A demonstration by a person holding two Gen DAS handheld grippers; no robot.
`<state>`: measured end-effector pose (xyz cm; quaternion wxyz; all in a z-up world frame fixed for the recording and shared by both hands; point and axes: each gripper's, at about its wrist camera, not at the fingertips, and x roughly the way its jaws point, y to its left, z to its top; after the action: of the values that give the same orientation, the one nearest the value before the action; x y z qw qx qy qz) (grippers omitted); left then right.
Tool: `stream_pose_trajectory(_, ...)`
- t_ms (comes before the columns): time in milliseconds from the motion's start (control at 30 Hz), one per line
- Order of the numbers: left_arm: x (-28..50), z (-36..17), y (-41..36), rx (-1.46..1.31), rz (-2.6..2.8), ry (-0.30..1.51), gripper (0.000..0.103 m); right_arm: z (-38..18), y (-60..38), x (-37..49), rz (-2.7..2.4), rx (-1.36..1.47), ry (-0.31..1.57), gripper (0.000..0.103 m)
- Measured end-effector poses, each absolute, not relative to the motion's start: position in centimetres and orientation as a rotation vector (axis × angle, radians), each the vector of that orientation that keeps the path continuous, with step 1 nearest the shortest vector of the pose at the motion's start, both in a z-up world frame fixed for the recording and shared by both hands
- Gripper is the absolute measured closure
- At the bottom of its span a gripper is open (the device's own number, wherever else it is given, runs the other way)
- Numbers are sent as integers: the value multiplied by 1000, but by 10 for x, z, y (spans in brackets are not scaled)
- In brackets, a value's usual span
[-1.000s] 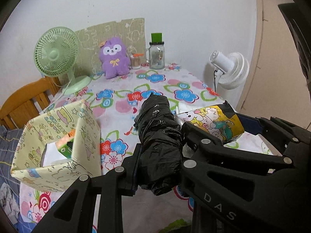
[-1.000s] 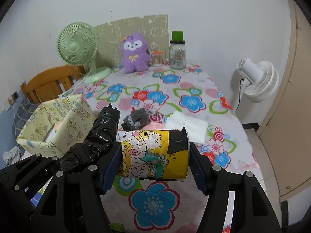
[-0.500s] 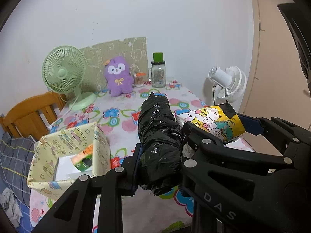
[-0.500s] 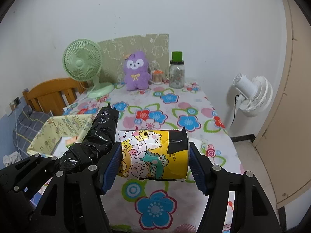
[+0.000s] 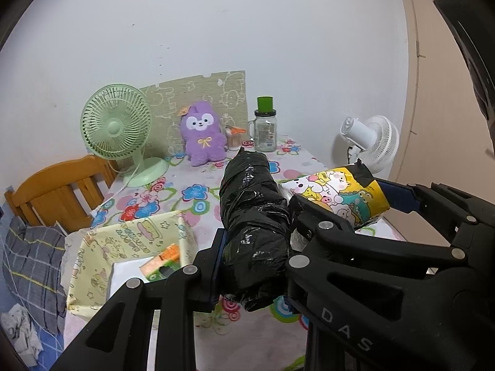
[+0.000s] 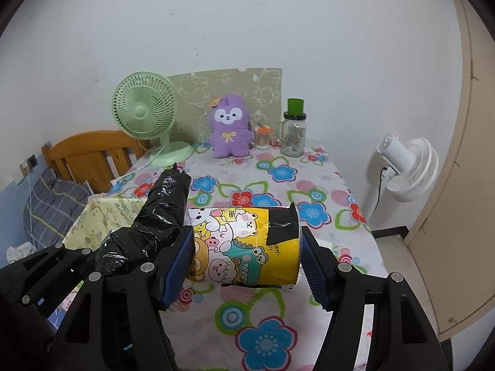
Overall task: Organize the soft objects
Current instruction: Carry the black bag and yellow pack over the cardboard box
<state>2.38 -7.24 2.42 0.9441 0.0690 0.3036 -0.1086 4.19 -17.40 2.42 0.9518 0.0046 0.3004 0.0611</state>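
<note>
Both grippers have risen above the flowered table (image 6: 321,185), carrying their loads with them: the left gripper (image 5: 253,262) with the black plastic roll (image 5: 253,222), the right gripper (image 6: 247,259) with the cartoon-printed pack (image 6: 244,247). The pack now hangs clear of the table, and the yellow patterned box (image 5: 92,278) sits lower beneath the left gripper
</note>
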Motion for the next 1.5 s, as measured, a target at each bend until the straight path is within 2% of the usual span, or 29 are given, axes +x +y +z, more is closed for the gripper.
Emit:
stream_pose_trajectory(733,51,14,-7,122,-144,646,72,17,-102,78,203,-21,655,34)
stream_pose_trajectory(1500,87,-22,59,64,-57,748,72,-10,-38,119,296,-55,729,34)
